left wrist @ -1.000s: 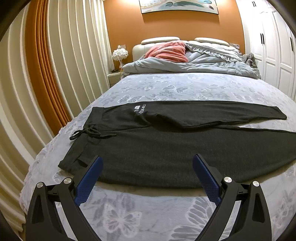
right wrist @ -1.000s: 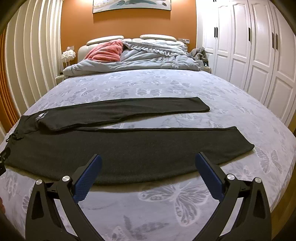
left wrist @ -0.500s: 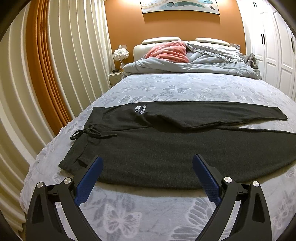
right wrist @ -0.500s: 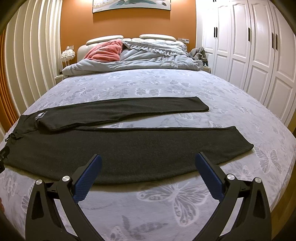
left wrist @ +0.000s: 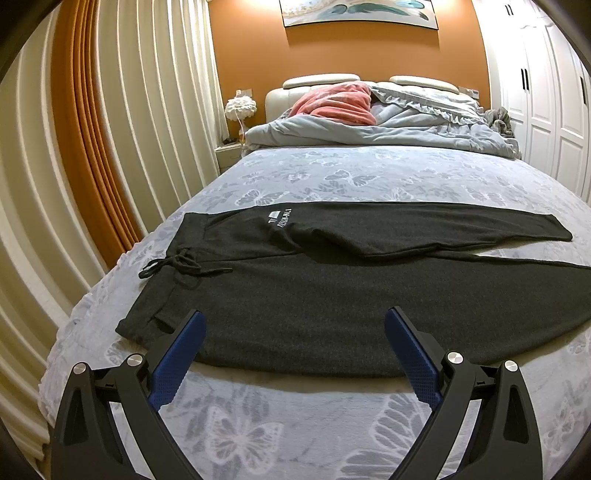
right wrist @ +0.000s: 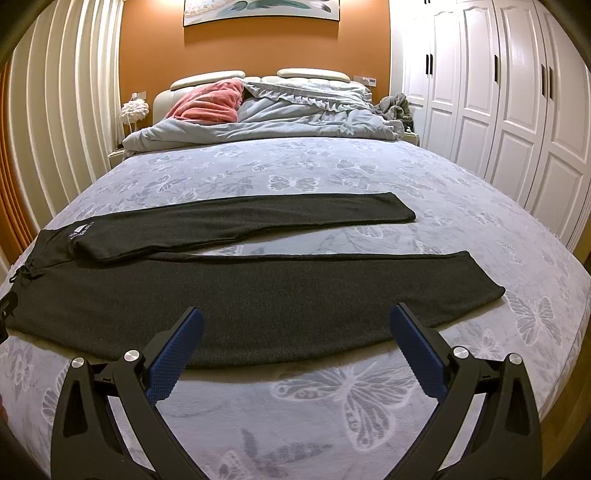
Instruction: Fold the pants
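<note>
The bed, spread with a butterfly-print cover, carries the dark grey pants laid flat across it, legs parted, waistband toward the curtain side. The left gripper, jaws wide apart and empty, hovers at the pants' near edge by the waistband. The right gripper, likewise spread and empty, hovers at the near leg's edge.

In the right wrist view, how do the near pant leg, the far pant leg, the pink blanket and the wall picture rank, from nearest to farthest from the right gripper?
From the right gripper, which is open:
1. Near pant leg, just ahead of the fingertips.
2. Far pant leg, behind it, mid-bed.
3. Pink blanket, at the headboard, left.
4. Wall picture, above the headboard.
</note>
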`<state>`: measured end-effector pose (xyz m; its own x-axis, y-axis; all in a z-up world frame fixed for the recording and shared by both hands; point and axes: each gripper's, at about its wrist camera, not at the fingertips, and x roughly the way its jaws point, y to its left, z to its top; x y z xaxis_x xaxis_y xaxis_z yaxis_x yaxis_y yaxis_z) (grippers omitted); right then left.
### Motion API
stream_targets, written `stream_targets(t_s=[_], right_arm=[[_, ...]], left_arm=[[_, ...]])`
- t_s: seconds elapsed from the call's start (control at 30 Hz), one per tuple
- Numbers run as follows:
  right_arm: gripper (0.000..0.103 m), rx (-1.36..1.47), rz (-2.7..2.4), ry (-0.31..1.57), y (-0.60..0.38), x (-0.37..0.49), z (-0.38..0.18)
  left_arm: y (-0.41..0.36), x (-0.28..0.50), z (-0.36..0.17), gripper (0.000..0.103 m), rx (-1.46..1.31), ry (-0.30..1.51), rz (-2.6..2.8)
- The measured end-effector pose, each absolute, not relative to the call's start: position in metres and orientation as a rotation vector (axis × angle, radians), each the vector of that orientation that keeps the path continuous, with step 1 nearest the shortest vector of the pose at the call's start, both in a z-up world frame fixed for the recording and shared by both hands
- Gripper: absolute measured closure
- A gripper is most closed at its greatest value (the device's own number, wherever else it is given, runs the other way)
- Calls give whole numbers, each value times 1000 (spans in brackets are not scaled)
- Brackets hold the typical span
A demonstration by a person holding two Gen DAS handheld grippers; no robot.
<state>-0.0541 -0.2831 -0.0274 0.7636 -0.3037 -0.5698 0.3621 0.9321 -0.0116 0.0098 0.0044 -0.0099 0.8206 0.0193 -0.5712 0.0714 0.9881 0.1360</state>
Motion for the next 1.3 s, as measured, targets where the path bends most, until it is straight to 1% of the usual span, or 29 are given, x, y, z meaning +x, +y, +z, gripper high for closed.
stream_targets(t_s=[1.3], right_arm=[[5, 100, -365, 602, -284, -54, -27]], left_arm=[[7, 11, -8, 8, 155, 606, -21]])
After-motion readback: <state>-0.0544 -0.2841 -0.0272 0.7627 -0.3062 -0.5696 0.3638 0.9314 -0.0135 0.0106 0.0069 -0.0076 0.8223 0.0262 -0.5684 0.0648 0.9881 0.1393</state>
